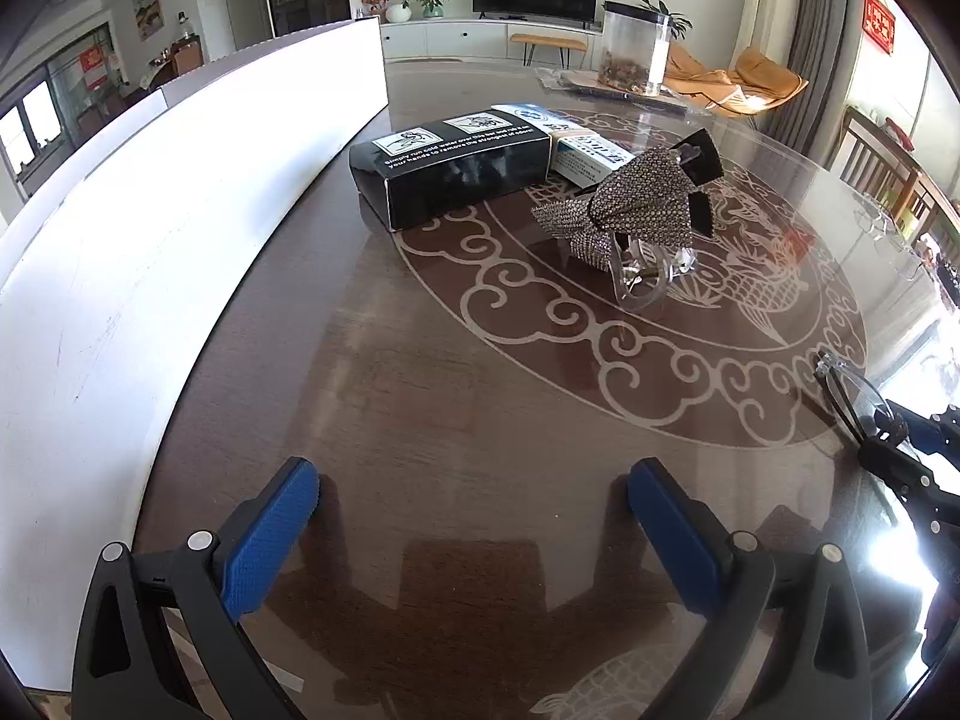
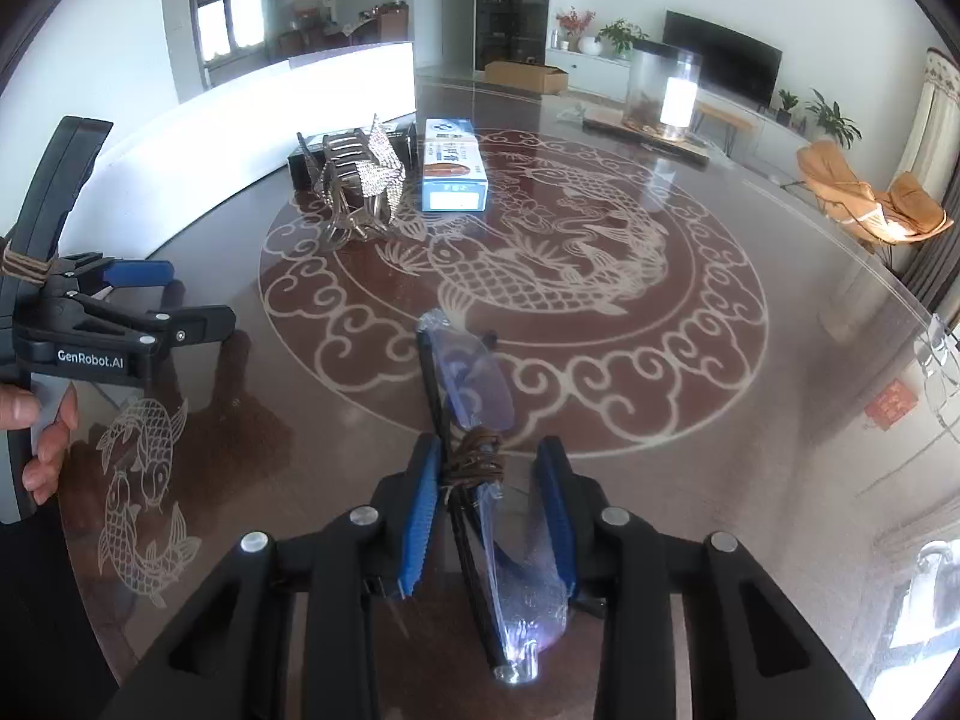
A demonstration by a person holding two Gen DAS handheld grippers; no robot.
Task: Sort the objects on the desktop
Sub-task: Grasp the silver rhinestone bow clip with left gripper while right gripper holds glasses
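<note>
Right hand-held gripper (image 2: 489, 516) clamping glasses (image 2: 474, 384), mid-table (image 2: 780, 420)

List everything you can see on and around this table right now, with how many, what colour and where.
Folded glasses in clear plastic wrap: one, dark frame, between the right gripper's pads, above the table.
Black cardboard box with white print: one, on the table beside the white board.
Blue-and-white carton: one, next to the black box.
Rhinestone bow hair claw: one, silver and black, in front of the boxes.
White board: one, standing along the table's edge.
Clear jar: one, brown contents, far side.
Round glass-topped table with fish pattern: one, brown.
Left gripper: open, blue pads, nothing between.
Right gripper: shut on the glasses.
Hand: on the left gripper's handle.
</note>
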